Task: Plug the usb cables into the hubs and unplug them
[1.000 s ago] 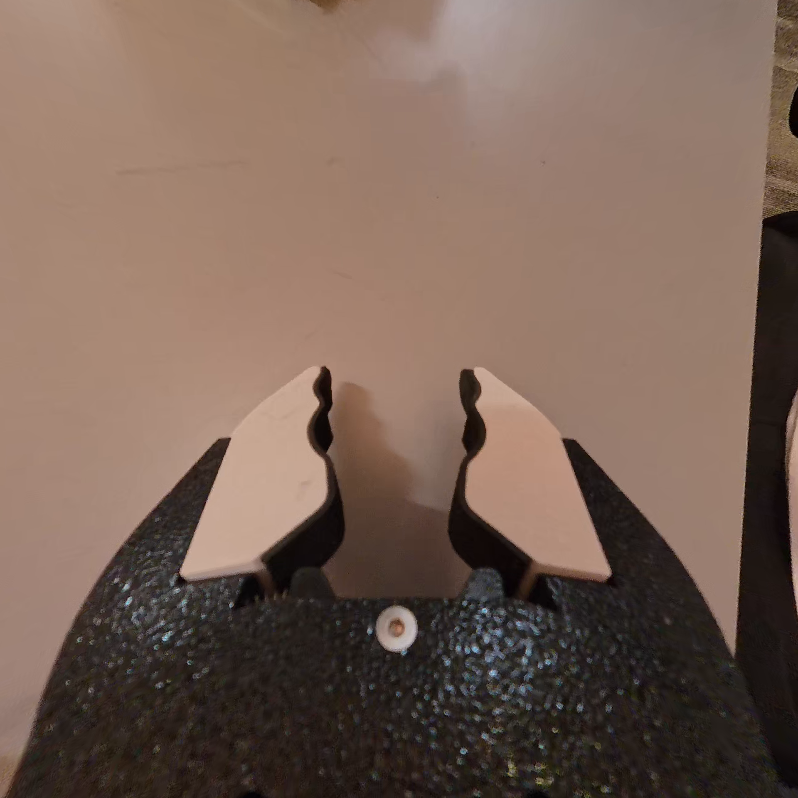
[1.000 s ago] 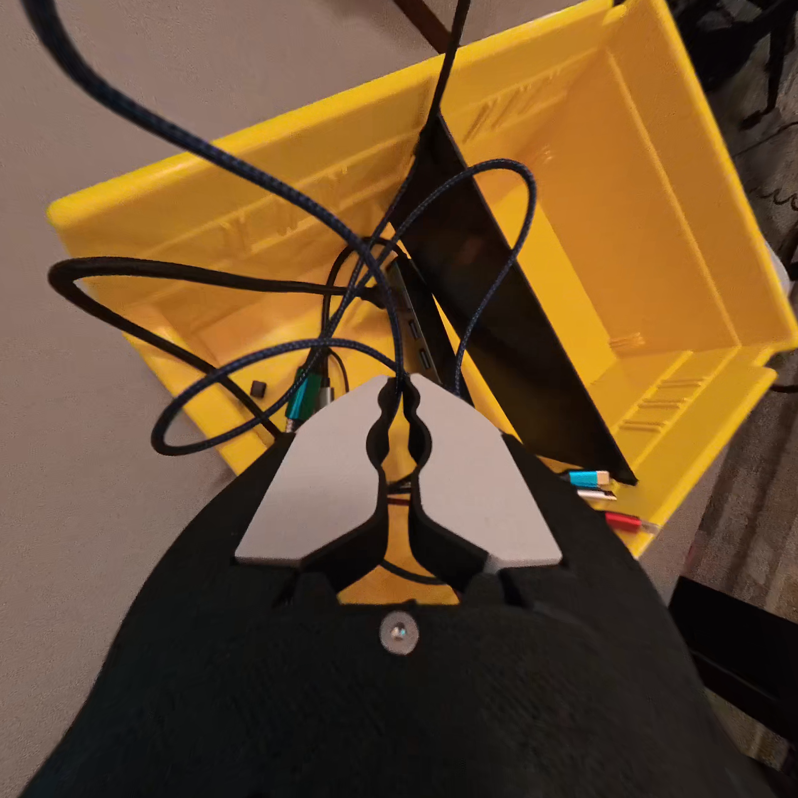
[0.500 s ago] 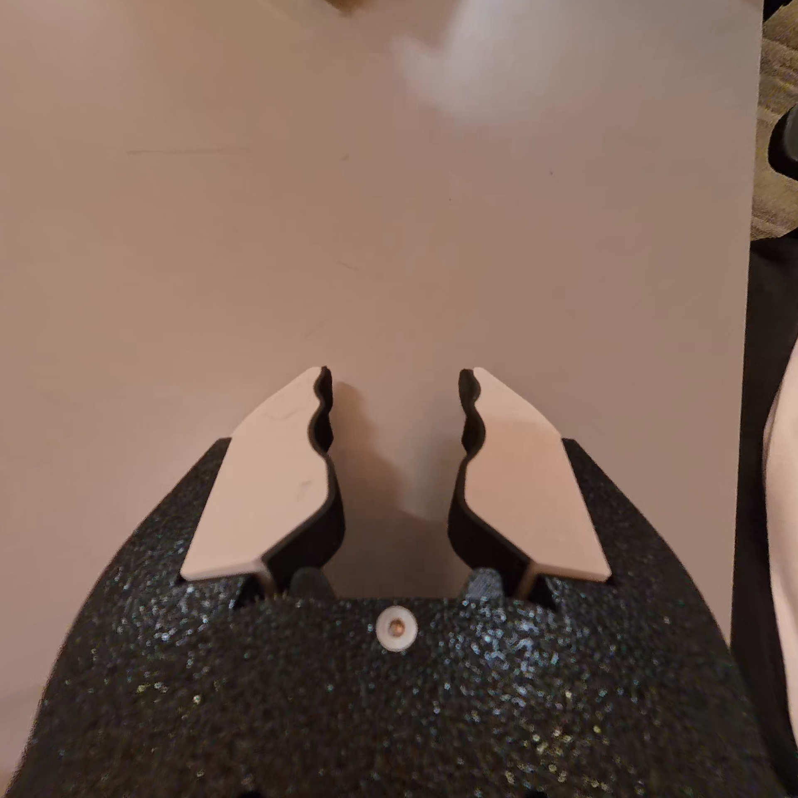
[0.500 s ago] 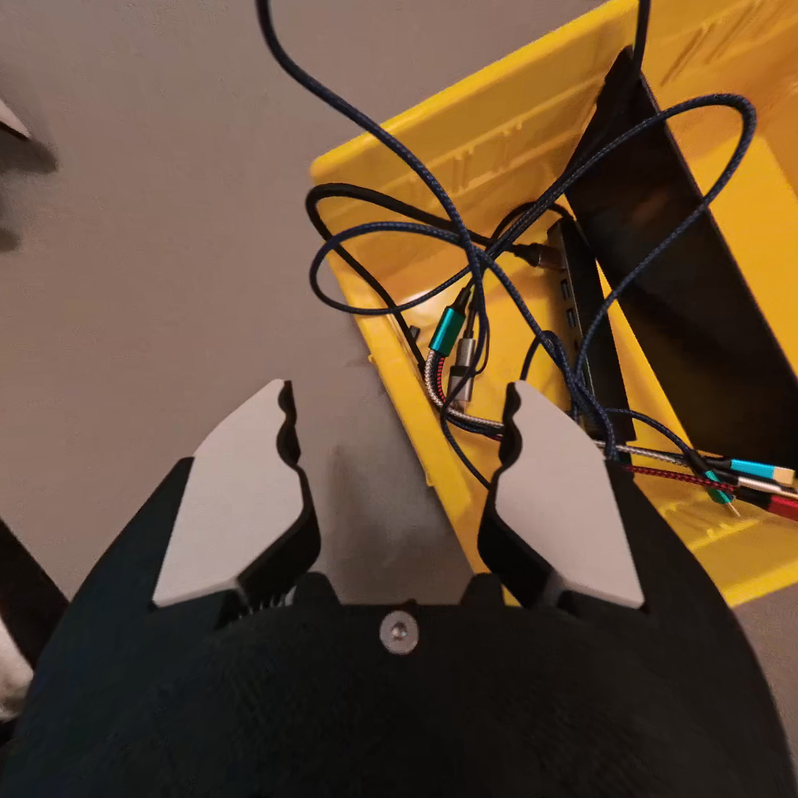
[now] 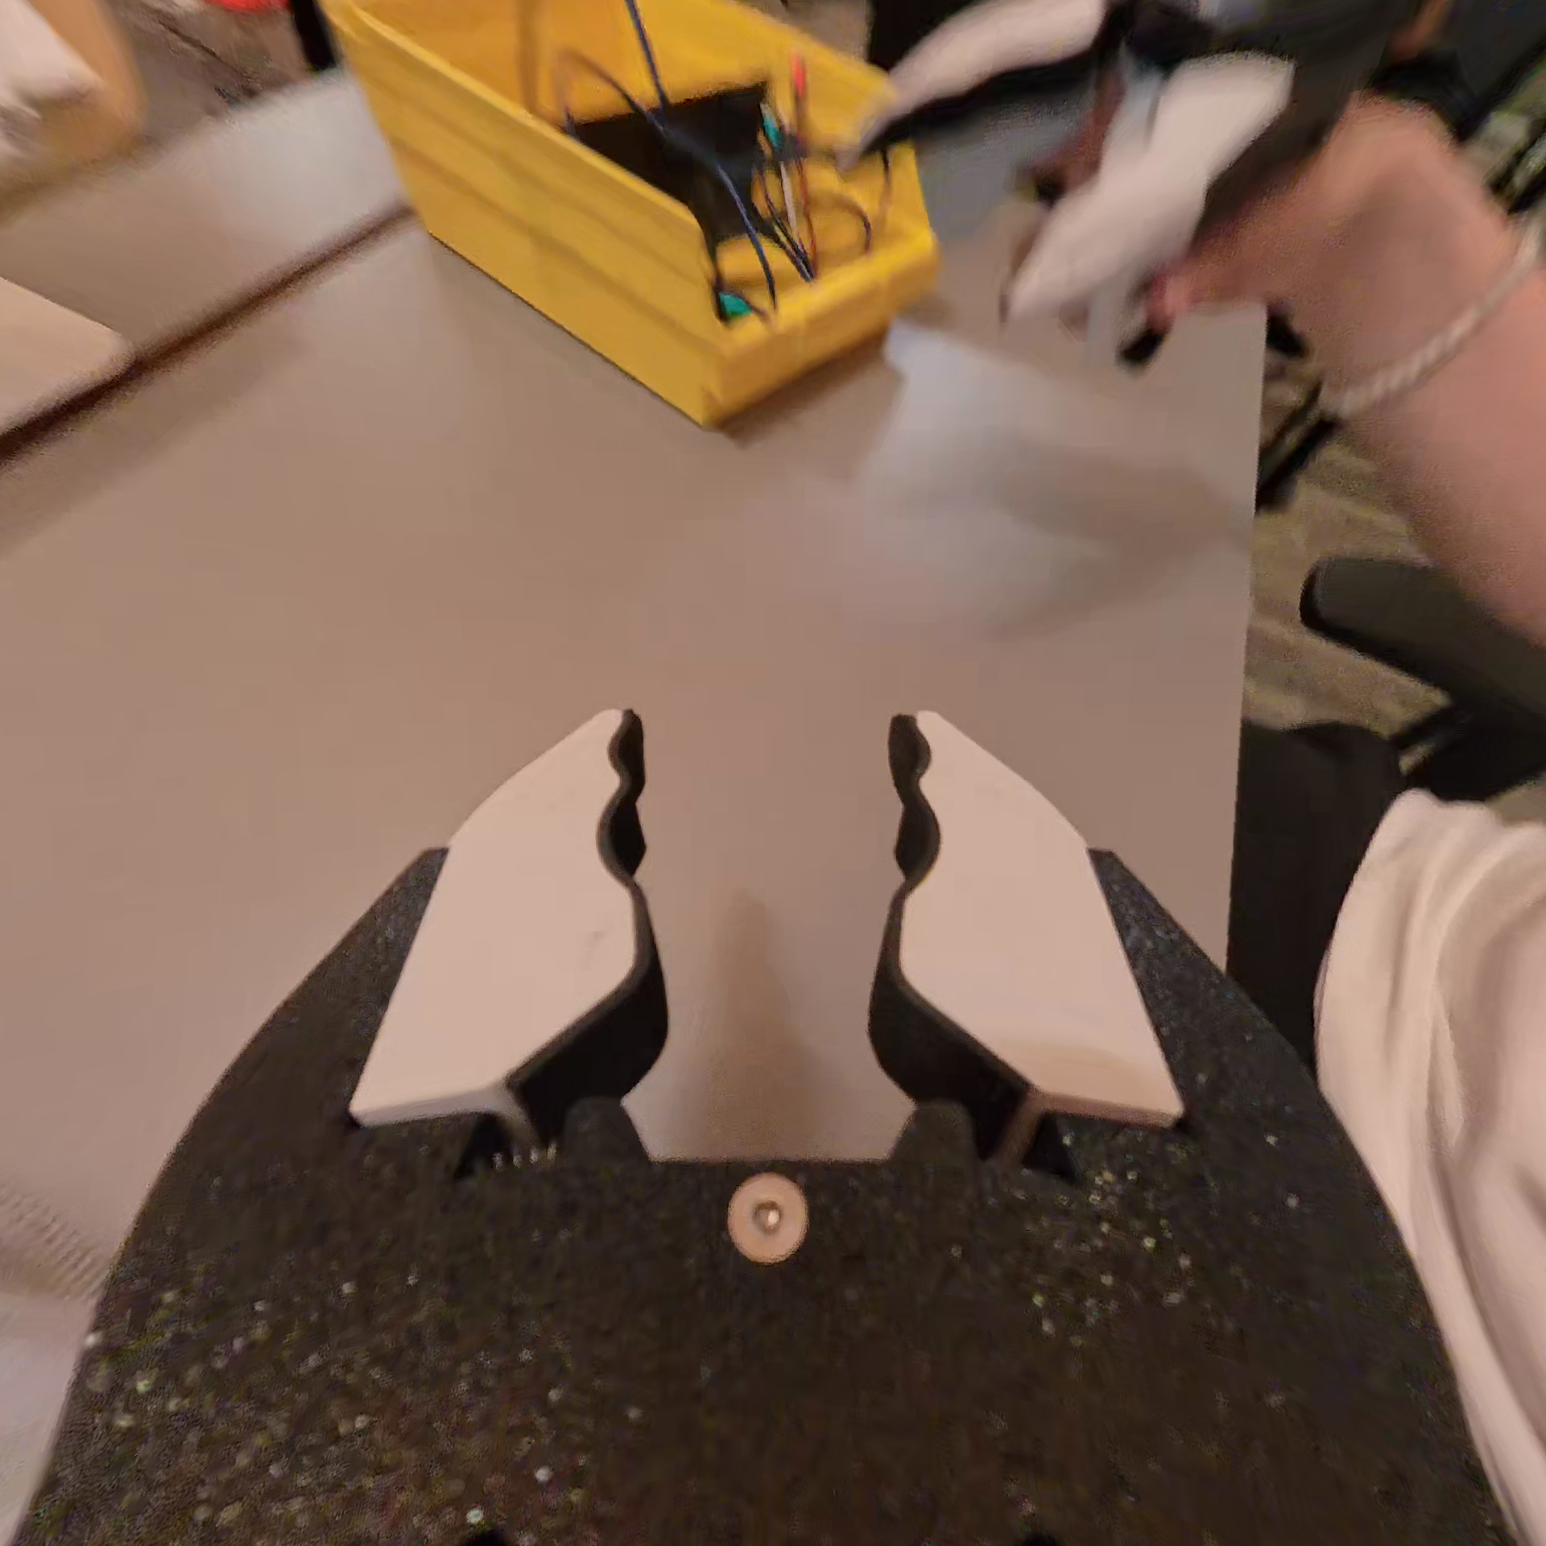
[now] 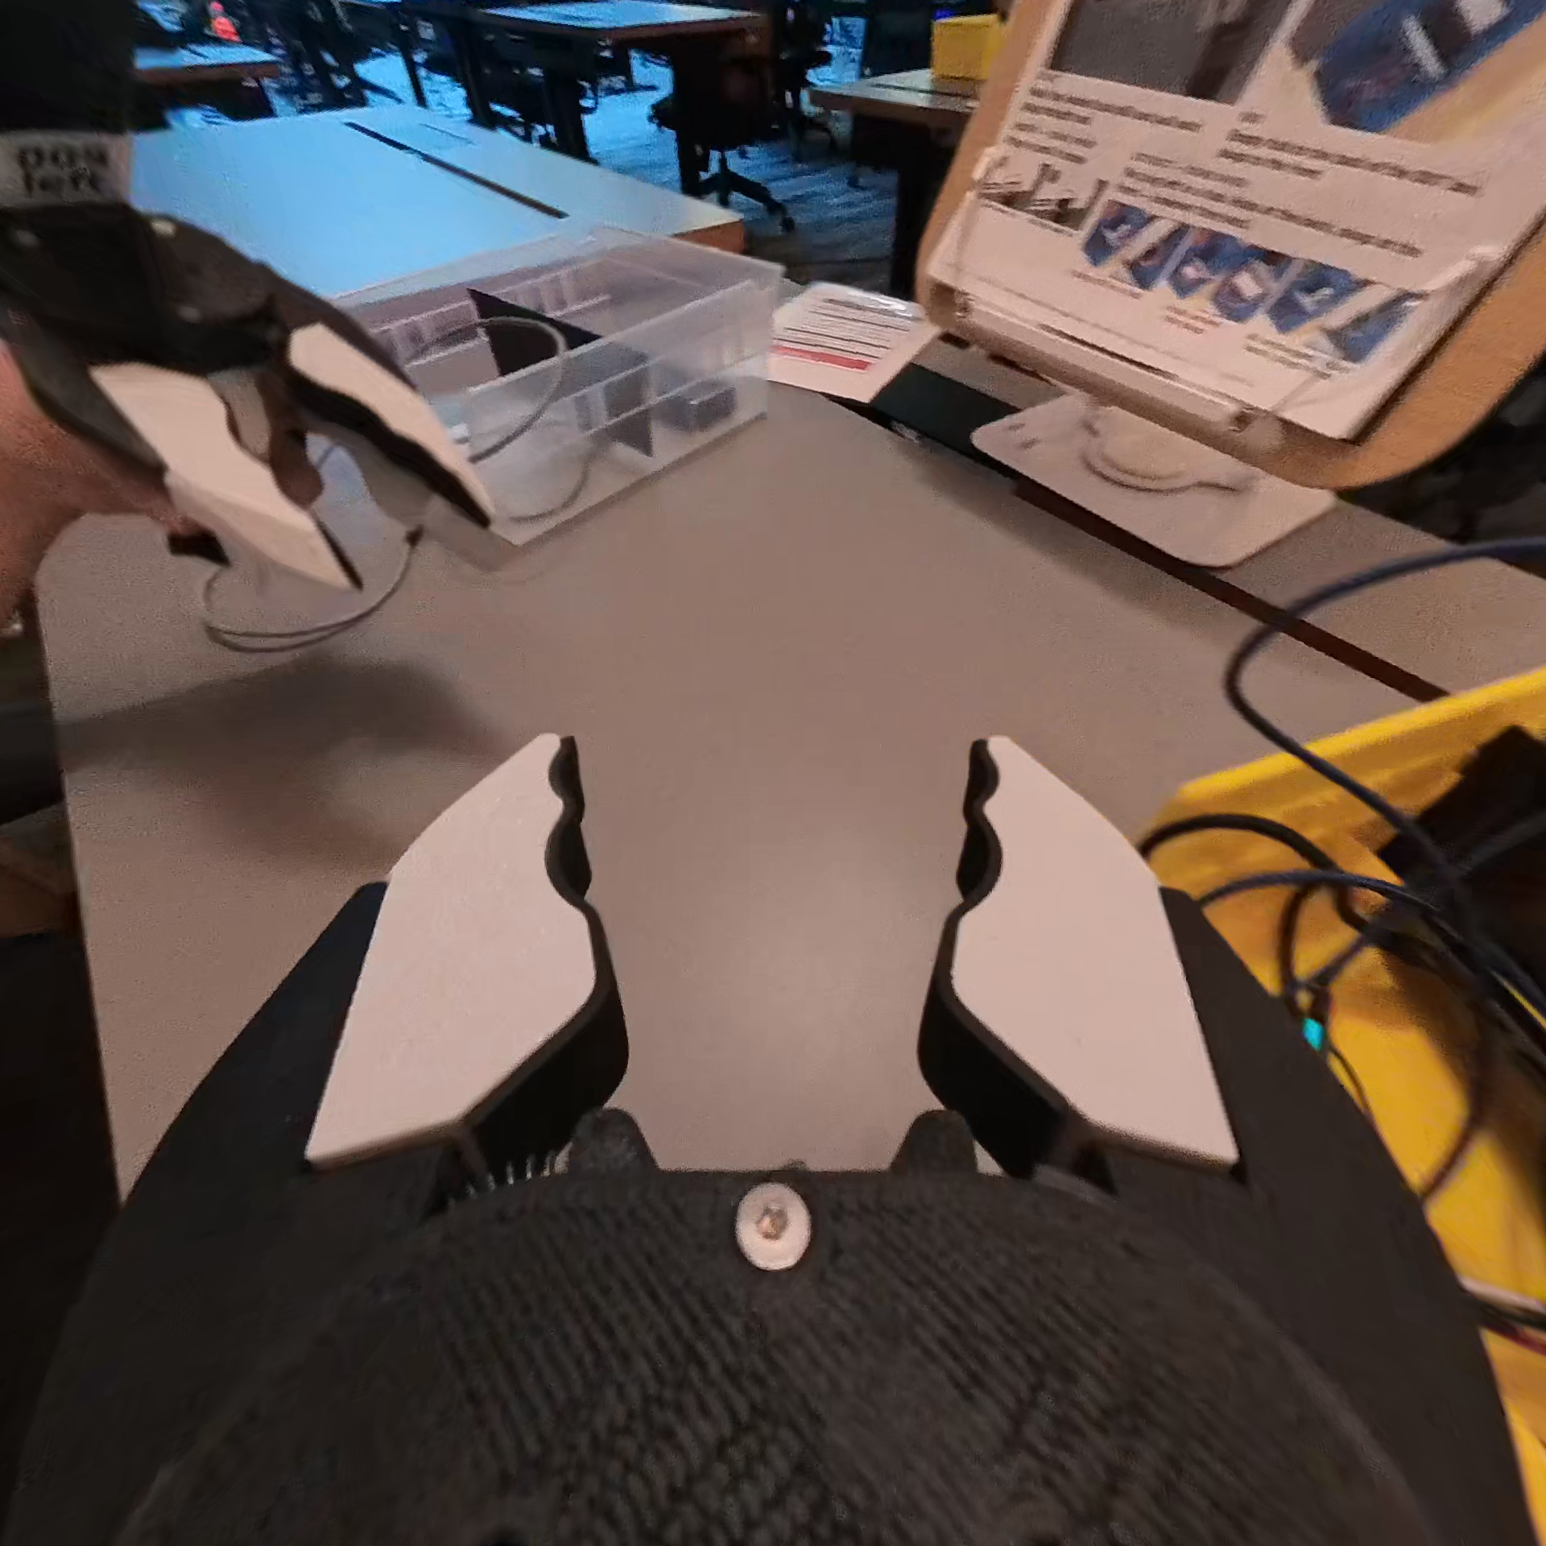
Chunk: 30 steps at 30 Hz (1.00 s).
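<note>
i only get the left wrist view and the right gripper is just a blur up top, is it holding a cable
observer: No. In the right wrist view the right gripper is open, with only bare table between its fingers.
operator: ok, anything on the table besides the yellow bin
observer: Yes, a clear plastic box with black dividers inside stands beyond the left gripper.
operator: any cable over there
observer: A thin grey cable loops on the table beside that box, below the left gripper.
</note>
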Available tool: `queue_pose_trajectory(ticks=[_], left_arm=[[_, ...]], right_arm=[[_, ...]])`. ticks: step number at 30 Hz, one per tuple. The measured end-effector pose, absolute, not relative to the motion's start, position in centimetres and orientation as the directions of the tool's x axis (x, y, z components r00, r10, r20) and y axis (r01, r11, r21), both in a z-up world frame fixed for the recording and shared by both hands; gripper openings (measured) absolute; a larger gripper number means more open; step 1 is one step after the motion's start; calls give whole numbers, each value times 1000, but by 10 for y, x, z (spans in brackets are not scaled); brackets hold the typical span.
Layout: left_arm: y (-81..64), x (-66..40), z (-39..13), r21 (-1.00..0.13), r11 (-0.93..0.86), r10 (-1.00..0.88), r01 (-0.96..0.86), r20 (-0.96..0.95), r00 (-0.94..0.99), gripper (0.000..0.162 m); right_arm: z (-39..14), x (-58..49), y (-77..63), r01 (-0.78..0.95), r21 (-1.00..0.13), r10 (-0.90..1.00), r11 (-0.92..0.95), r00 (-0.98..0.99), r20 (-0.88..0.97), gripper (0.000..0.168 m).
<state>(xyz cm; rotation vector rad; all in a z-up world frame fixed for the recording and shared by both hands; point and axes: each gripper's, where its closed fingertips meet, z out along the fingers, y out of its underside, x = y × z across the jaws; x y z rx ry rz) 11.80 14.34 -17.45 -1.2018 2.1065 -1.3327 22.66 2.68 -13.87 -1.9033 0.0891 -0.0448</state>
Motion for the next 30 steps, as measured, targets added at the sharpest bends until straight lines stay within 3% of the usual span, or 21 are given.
queue_pose_trajectory(ticks=[5,8,12,15,20,23,29,30], left_arm=[[239,99,-124,-887,157,-936,-434,6,-352,52],[338,93,-111,-771,254,-966,-584,-176,-188,59],[440,112,-103,-552,408,-903,-727,-363,-231,67],[480,130,-124,-385,476,-871,-791,-330,-363,72],[512,157,-187,-233,527,-849,-817,-194,-492,74],[538,165,-228,-107,579,-804,-808,-237,-545,77],[548,166,-284,8,616,-776,-788,-172,-608,79],[544,168,-287,-21,604,-792,-796,-130,-597,84]], right_arm=[[-164,194,49,112,-903,25,-414,993,112,85],[-172,199,46,168,-880,26,-445,984,174,89],[-171,202,44,133,-906,42,-401,991,128,89],[-172,211,40,135,-901,26,-413,990,136,90],[-171,220,26,100,-919,24,-382,995,98,90],[-171,230,17,67,-927,5,-369,997,71,90],[-184,245,12,6,-924,-18,-382,1000,14,90],[-189,246,12,5,-918,-16,-397,1000,12,91]])
